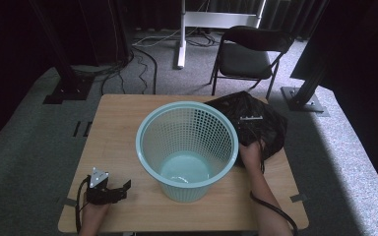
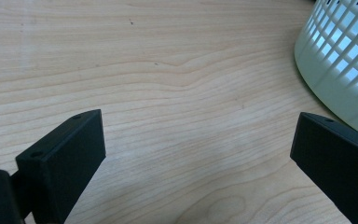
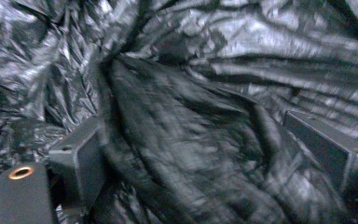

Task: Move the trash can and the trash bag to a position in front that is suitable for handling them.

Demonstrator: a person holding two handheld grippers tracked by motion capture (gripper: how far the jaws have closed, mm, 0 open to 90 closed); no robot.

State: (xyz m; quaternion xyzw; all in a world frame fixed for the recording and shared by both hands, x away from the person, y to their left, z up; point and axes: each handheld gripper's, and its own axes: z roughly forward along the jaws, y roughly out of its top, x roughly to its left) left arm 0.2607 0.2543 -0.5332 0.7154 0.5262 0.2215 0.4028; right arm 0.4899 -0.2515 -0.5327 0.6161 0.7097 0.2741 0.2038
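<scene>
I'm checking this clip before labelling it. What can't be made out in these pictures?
- High view: the right gripper is lost against the black plastic bag, so its jaws cannot be read.
- Right gripper view: motion blur smears the bag's folds between the wide-apart jaws; contact is unclear.
- Left gripper view: the mesh basket is cut off by the right edge.

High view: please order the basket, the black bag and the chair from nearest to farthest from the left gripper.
Measured from the left gripper, at the table's near left corner:
1. Basket, mid-table, just to its right.
2. Black bag, on the far right part of the table, beyond the basket.
3. Chair, on the floor behind the table.
</scene>
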